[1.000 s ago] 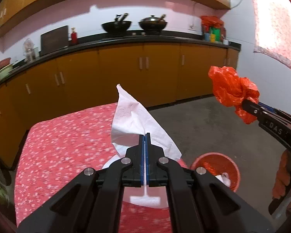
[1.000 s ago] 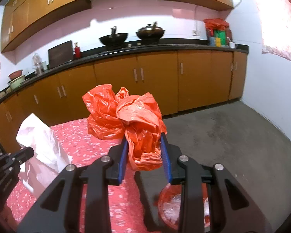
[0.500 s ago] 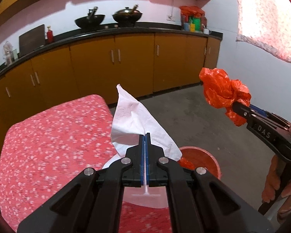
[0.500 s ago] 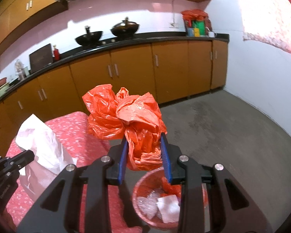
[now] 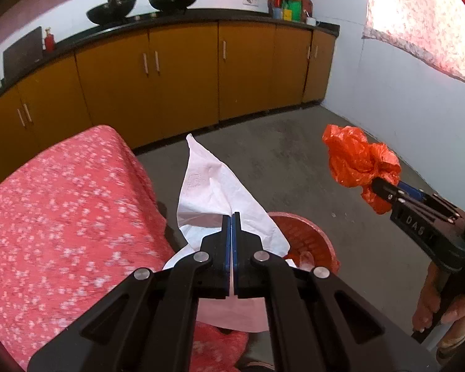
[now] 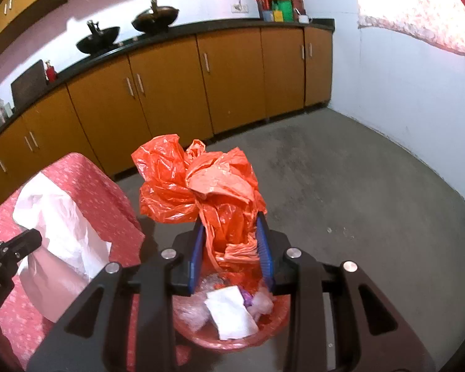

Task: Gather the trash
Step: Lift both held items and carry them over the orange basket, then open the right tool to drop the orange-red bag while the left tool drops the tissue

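Two hand-held grippers, each carrying one piece of trash. The left hand-held gripper (image 5: 231,217) is clenched flat on one white tissue (image 5: 214,192), held beside the edge of the desk (image 5: 62,210) with its red flowered cloth. The right hand-held gripper (image 6: 231,241) grasps one crumpled orange plastic bag (image 6: 201,179) directly above the single red bin (image 6: 232,342) on the floor (the bin already holds a white paper and some clear wrappers). Two black woks (image 6: 97,38) sit on the far counter.
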`<state>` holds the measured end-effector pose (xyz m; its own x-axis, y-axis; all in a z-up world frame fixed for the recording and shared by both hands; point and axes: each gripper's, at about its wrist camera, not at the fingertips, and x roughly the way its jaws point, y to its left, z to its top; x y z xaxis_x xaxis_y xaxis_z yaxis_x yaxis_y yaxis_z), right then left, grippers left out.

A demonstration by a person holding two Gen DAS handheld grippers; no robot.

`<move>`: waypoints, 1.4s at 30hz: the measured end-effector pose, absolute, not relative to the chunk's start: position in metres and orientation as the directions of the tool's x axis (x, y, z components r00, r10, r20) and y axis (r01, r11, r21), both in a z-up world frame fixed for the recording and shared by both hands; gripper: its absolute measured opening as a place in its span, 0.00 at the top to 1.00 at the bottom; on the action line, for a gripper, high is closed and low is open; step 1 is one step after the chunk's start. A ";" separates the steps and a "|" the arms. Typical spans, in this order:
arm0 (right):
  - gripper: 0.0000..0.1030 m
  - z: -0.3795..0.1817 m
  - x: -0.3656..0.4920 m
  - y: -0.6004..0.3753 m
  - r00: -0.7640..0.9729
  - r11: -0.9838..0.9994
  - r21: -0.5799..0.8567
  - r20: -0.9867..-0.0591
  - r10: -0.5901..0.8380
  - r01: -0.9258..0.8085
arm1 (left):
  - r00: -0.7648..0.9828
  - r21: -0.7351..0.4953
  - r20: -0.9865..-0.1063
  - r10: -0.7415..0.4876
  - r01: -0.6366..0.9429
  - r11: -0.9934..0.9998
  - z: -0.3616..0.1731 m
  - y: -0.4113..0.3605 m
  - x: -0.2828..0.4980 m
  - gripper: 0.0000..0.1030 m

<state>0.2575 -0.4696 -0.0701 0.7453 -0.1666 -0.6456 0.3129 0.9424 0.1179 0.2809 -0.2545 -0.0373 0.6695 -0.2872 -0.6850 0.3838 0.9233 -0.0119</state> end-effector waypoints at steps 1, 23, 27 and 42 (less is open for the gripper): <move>0.69 -0.076 0.258 -0.473 0.737 0.941 0.115 -0.654 -0.171 0.320 | 0.664 -0.013 -0.689 -0.289 0.387 0.922 -0.041 -0.259 0.282 0.99; 0.68 -0.162 0.293 -0.496 0.629 0.927 0.127 -0.766 -0.135 0.354 | 0.553 0.008 -0.785 -0.278 0.458 0.889 -0.112 -0.318 0.310 0.99; 0.66 -0.168 0.299 -0.494 0.622 0.930 0.126 -0.773 -0.125 0.345 | 0.539 0.000 -0.793 -0.283 0.465 0.885 -0.118 -0.324 0.317 0.99; 0.51 -0.171 0.298 -0.492 0.644 0.936 0.148 -0.759 -0.099 0.319 | 0.497 -0.053 -0.818 -0.290 0.437 0.898 -0.138 -0.323 0.333 0.93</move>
<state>0.2979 -0.4922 -0.1713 0.6435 -0.0989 -0.7590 0.3188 0.9361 0.1483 0.3329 -0.3233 -0.1377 0.4970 -0.2898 -0.8179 0.4369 0.8980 -0.0527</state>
